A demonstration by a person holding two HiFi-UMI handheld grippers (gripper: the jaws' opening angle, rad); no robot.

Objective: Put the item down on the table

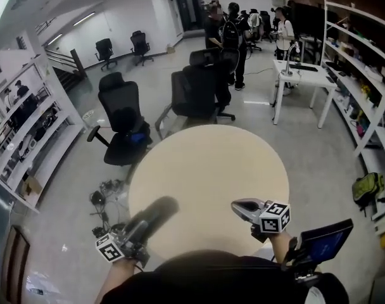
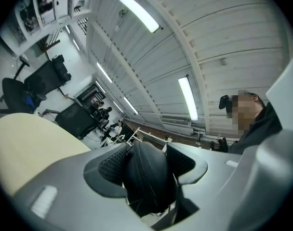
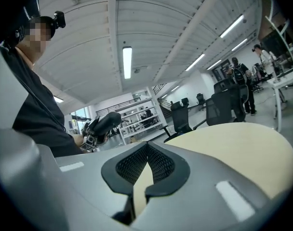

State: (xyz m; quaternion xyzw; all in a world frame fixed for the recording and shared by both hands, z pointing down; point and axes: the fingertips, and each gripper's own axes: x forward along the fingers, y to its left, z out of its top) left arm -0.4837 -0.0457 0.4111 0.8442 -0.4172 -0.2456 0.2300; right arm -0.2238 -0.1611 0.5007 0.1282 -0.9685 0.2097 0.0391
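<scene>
Left hand-held gripper point(image 1: 137, 233) is clamped on a black zippered case point(image 1: 159, 211). In the left gripper view both ribbed pads press on its sides, with the zip seam running down the middle and the jaws held partway apart by the case's width. The case sticks out past the jaw tips, up and to the right in the head view, over the near-left rim of the round beige bench point(image 1: 208, 170). It is held in the air, not lying on the top.

Right hand-held gripper point(image 1: 238, 206) sits over the near-right part of the bench, pointing left. Its jaws are closed tip to tip with nothing between them (only a sliver of bench colour shows through the gap behind the tips). The right gripper view also catches the left one with the case, off to its left.

Beyond the bench are several black office chairs point(image 1: 124, 122) and a group of people point(image 1: 227, 27) standing further back. A white desk point(image 1: 303, 76) and shelving point(image 1: 360, 68) are on the right, with a green bag point(image 1: 368, 189) on the floor below.
</scene>
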